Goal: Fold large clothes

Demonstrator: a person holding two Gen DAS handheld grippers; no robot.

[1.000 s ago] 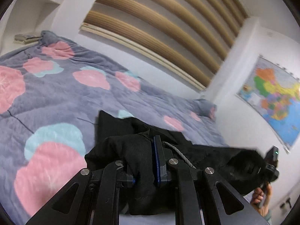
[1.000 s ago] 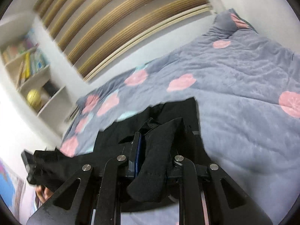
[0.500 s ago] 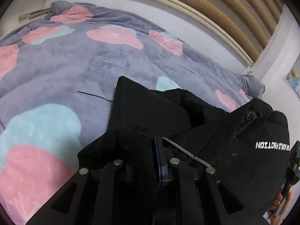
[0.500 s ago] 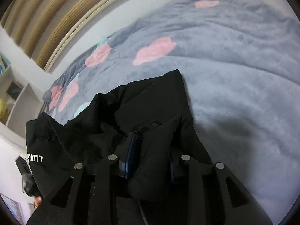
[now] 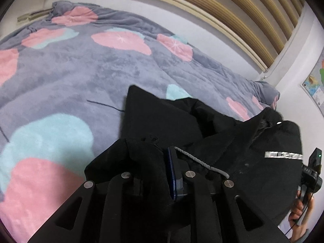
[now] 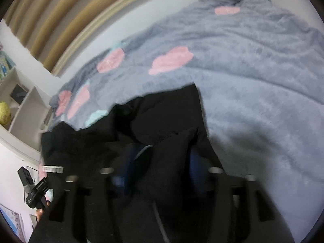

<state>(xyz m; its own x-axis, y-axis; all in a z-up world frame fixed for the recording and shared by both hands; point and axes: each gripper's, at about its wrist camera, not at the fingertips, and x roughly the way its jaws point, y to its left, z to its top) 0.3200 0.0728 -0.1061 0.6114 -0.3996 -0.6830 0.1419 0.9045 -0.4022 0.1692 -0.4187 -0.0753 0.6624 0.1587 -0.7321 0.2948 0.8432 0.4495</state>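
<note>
One black fabric garment lies on one grey plush blanket with pink and teal blotches. One wall map hangs nearby.

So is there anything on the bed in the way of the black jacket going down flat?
Nothing I can see. The jacket already lies partly on the blanket, and the blanket beyond it is bare apart from a thin dark thread beside its far corner. Only the jacket's own bunched folds lie near the claws.

Right hand-held gripper motion-blurred, white lettering on black garment unreadable, wall map cropped
</note>
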